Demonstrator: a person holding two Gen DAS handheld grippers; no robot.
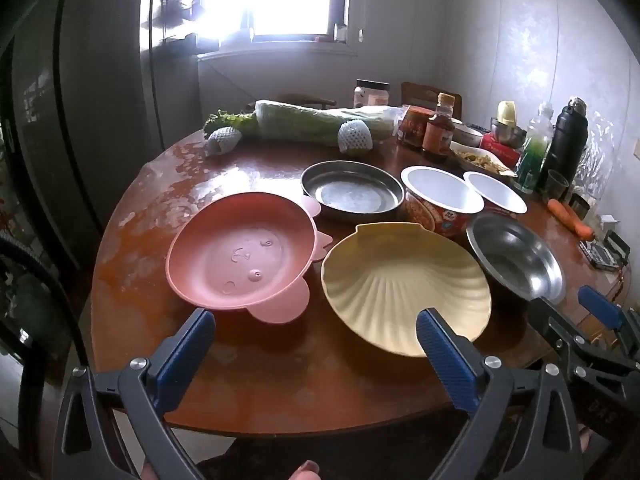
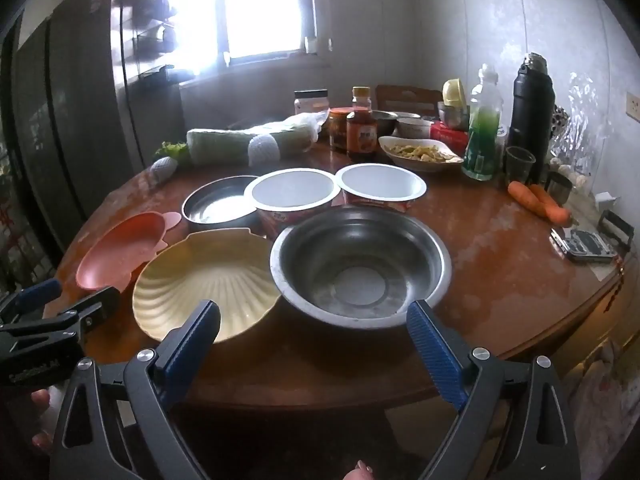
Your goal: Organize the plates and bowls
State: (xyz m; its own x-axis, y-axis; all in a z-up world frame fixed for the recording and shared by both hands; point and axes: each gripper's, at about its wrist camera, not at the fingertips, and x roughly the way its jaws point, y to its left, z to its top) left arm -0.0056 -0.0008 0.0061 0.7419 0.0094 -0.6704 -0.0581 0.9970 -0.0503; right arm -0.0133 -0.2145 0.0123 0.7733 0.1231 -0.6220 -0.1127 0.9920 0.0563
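Note:
On the round wooden table (image 1: 280, 380) sit a pink plate (image 1: 240, 256), a yellow shell-shaped plate (image 1: 404, 284), a steel bowl (image 1: 516, 260), a flat steel pan (image 1: 352, 194) and two white-lined paper bowls (image 1: 440, 192) (image 1: 494, 192). My left gripper (image 1: 316, 324) is open and empty, just short of the pink and yellow plates. My right gripper (image 2: 314, 316) is open and empty, in front of the steel bowl (image 2: 360, 264), with the yellow plate (image 2: 208, 280) at its left finger. The pink plate (image 2: 124, 248) lies further left.
At the back of the table are cabbage (image 1: 312, 124), sauce bottles (image 2: 362, 128), a dish of food (image 2: 420, 154), a green bottle (image 2: 482, 136), a black flask (image 2: 530, 112), carrots (image 2: 538, 200) and a small device (image 2: 584, 244). A dark fridge (image 1: 60, 140) stands left.

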